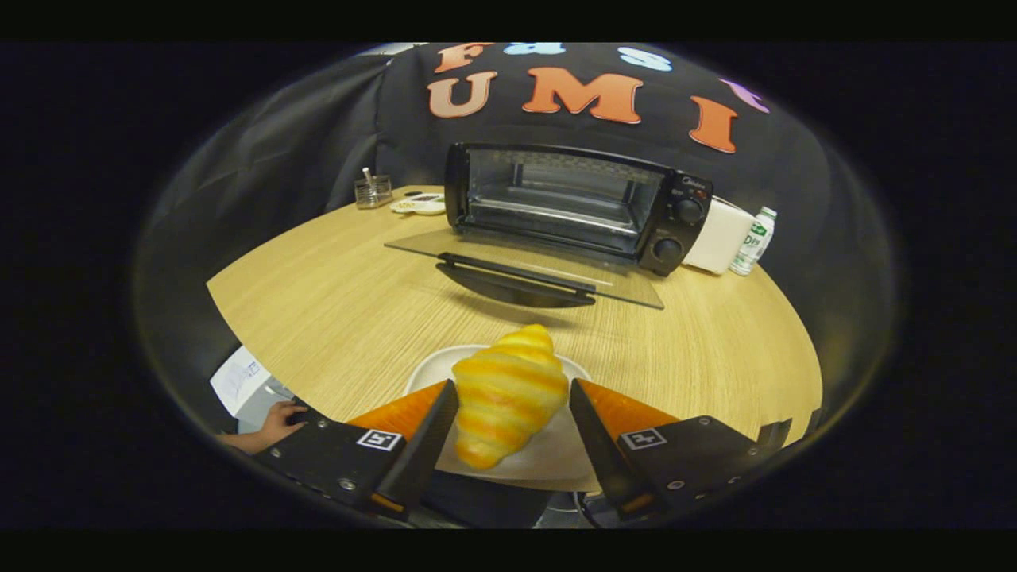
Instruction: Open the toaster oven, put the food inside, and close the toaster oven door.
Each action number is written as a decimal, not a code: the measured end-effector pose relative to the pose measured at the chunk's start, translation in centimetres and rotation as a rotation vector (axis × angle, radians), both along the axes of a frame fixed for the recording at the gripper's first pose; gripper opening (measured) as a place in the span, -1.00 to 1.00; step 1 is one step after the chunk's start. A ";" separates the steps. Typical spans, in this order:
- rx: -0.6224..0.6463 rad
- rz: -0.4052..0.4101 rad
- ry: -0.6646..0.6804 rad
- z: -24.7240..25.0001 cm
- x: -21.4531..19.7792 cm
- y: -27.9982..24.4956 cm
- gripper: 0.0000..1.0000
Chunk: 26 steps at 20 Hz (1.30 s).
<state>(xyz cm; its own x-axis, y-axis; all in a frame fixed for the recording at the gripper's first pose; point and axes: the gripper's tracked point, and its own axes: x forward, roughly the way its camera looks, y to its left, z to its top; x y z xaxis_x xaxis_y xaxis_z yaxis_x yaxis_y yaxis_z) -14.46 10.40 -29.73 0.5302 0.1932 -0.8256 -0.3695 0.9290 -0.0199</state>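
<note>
A yellow striped croissant (508, 393) rests over a white plate (429, 367) at the near edge of the round wooden table (334, 310). My gripper (511, 388) has closed in to the croissant's width, and a fingertip lies against each of its sides. Beyond the plate stands the black toaster oven (572, 202). Its glass door (524, 266) is folded down flat toward me, with its dark handle at the front. The oven's inside shows a wire rack and holds nothing.
Two knobs (679, 230) sit on the oven's right side. A white box (719, 237) and a small bottle (755, 241) stand to its right. A glass holder (373, 191) and a small dish (419, 205) are behind on the left. A person's hand (274, 425) is beside the left finger.
</note>
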 end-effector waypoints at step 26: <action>0.673 -0.224 -0.134 8.4 9.2 3.3 0.07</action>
<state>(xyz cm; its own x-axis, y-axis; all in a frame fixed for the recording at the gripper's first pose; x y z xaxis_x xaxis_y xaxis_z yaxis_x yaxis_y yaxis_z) -5.29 13.70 -21.30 0.7053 0.5117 -0.4907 -0.2029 0.8089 0.5518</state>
